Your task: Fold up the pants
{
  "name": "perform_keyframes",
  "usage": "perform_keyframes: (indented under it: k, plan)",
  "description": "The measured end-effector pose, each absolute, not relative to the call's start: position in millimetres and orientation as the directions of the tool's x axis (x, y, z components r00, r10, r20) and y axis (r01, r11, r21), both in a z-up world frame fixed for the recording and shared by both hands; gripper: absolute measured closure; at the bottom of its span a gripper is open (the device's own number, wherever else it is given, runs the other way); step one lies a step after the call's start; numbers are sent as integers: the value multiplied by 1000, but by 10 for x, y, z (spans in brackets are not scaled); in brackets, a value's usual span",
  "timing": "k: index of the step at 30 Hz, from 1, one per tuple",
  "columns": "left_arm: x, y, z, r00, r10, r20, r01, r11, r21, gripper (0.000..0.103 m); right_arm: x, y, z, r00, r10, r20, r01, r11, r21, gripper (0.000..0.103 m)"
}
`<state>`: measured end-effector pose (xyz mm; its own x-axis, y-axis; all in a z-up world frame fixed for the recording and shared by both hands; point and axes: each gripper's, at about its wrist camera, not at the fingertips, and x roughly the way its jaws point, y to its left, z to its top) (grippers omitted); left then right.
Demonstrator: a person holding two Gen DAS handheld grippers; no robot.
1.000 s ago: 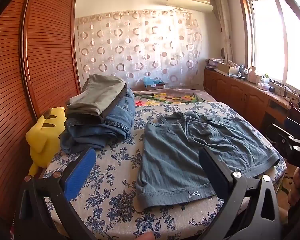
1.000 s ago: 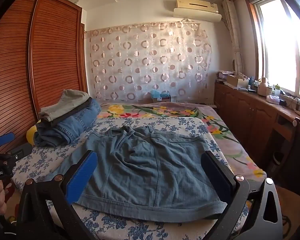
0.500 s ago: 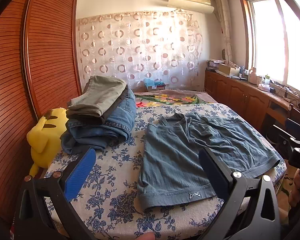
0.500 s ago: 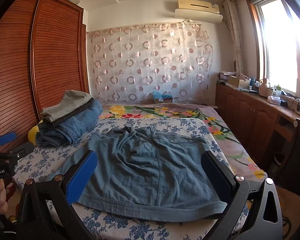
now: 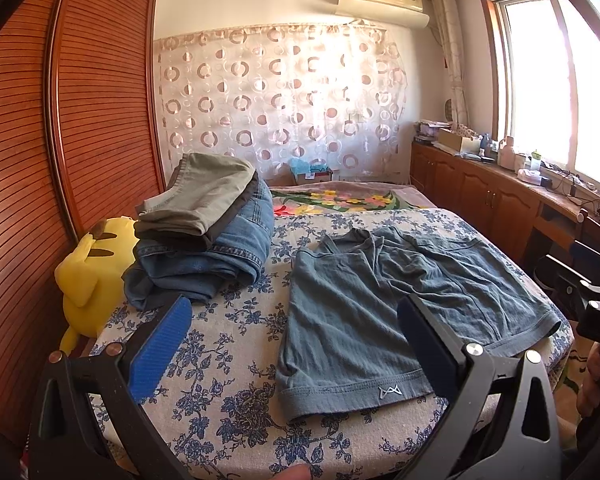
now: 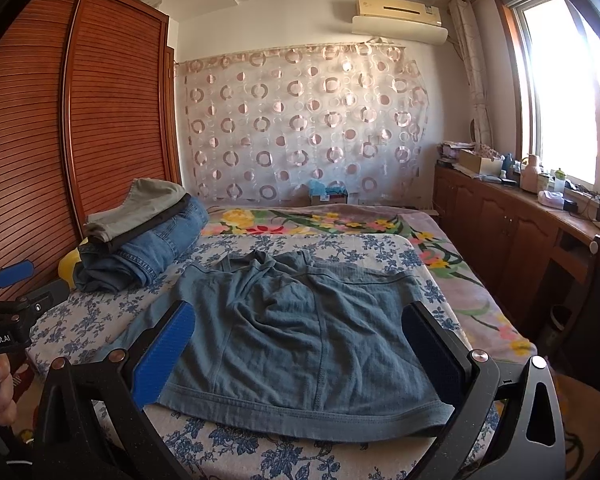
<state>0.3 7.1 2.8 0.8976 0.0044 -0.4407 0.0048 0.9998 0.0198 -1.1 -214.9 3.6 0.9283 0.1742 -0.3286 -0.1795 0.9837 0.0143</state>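
Blue-grey shorts [image 5: 384,304] [image 6: 300,340] lie spread flat on the floral bedsheet [image 5: 228,364], one leg hem with a small white logo nearest in the left wrist view. My left gripper [image 5: 296,340] is open above the near-left part of the bed, short of that leg hem, holding nothing. My right gripper [image 6: 298,344] is open over the near waistband edge, with nothing between its blue pads. Each gripper also shows at the edge of the other's view, held in a hand.
A stack of folded jeans and khaki pants [image 5: 204,224] sits at the bed's left, beside a yellow plush toy [image 5: 92,276]. A slatted wooden wardrobe [image 5: 60,140] lines the left. Wooden cabinets [image 6: 512,236] under the window run along the right.
Both grippers have risen and drawn back slightly, so the shorts sit a little lower in each view. The shorts and the stack have not moved.
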Motion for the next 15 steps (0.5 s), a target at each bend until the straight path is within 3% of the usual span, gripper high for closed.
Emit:
perform_keyframes:
  k: [15]
  plan:
    - [-21, 67, 89, 900, 7, -436, 2, 1000, 20, 0, -12, -2155, 31, 928, 178, -328, -183, 983, 15, 0]
